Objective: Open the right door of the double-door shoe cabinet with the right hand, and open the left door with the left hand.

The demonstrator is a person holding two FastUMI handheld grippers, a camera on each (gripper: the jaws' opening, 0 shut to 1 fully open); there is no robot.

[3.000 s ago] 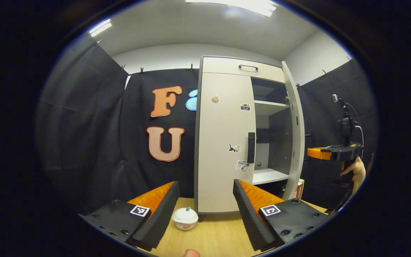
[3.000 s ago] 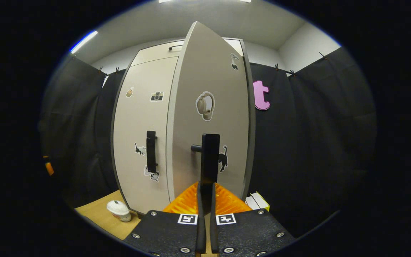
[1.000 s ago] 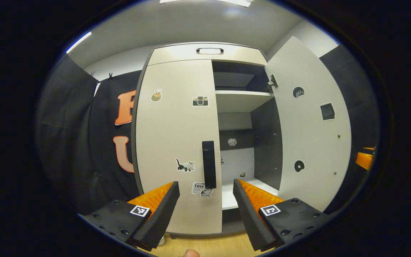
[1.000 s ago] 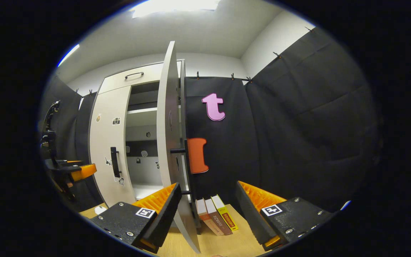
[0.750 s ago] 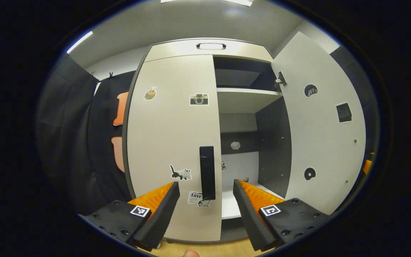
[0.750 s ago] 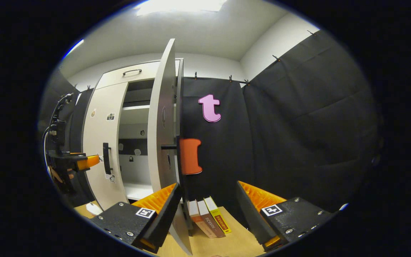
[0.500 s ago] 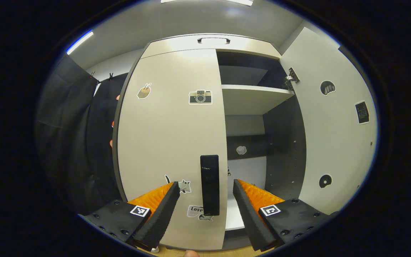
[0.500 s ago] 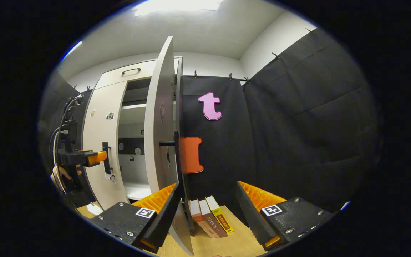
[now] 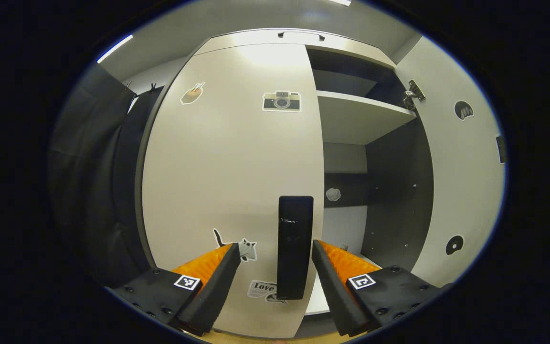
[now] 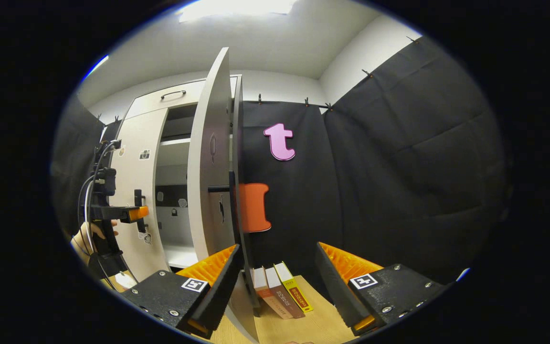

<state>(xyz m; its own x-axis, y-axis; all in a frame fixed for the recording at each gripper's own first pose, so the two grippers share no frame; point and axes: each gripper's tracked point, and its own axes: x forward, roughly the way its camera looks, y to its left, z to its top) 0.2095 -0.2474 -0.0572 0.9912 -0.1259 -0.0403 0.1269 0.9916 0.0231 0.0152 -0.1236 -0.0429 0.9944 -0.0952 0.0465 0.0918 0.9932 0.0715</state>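
L gripper [image 9: 272,267]: fingers spread, black handle [image 9: 295,246] of closed left door [image 9: 232,162] between them, not touching.
R gripper [image 10: 277,272]: fingers spread, holding nothing.
Right door [image 10: 210,167]: swung wide open beside R gripper.
Books [image 10: 280,289]: on wood table.

Right gripper [image 10: 277,267] sitting with fingers spread wide, gripping nothing. Right door [image 10: 210,157] standing swung out, seen nearly edge-on, its handle [image 10: 231,200] sticking out beside it. Left door [image 10: 134,191] sitting closed. Left gripper [image 10: 136,212] hanging at left door handle [image 10: 138,205], hand [image 10: 89,236] gripping it from below. Three books [image 10: 280,289] lying on wooden floor [image 10: 313,329] between fingers.
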